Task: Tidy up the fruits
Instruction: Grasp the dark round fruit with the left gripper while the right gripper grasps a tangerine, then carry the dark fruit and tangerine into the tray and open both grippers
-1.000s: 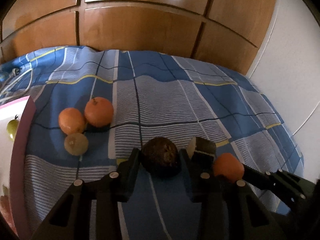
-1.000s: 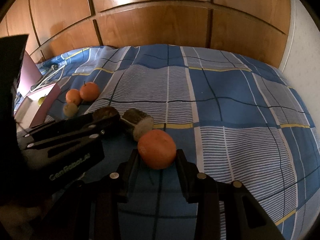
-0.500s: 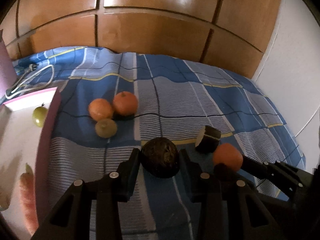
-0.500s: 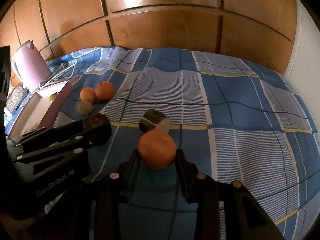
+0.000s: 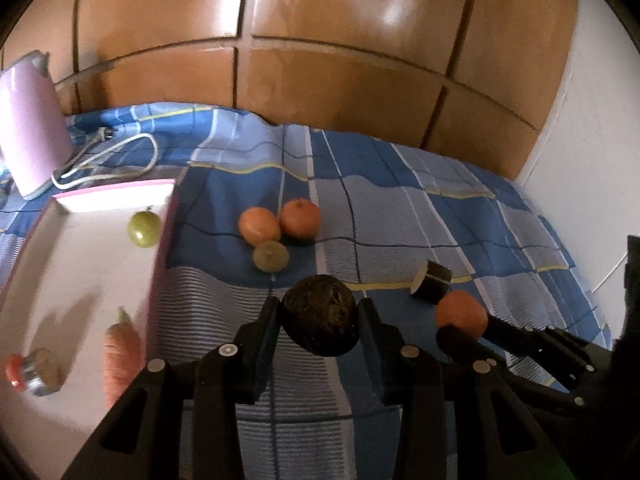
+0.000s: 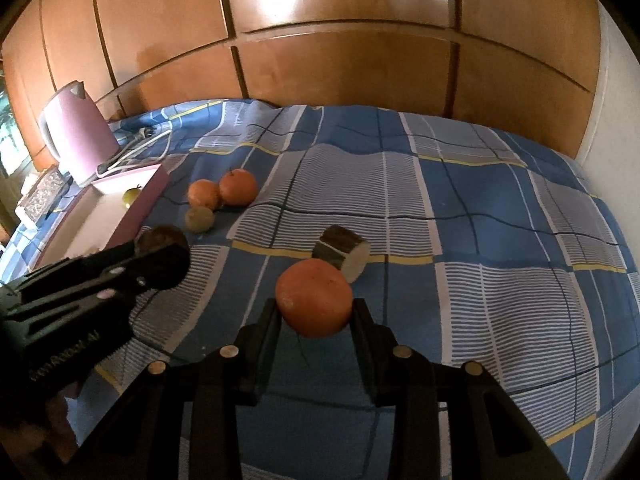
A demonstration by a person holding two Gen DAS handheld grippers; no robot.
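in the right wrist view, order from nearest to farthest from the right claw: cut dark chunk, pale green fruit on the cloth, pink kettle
1. Cut dark chunk, on the bedspread just beyond the orange held in the right claw.
2. Pale green fruit, farther left, in front of the two oranges.
3. Pink kettle, far left by the wooden wall.

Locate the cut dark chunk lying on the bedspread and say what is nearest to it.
In the right wrist view the chunk lies on the bedspread near centre, just beyond the orange held in the right gripper.
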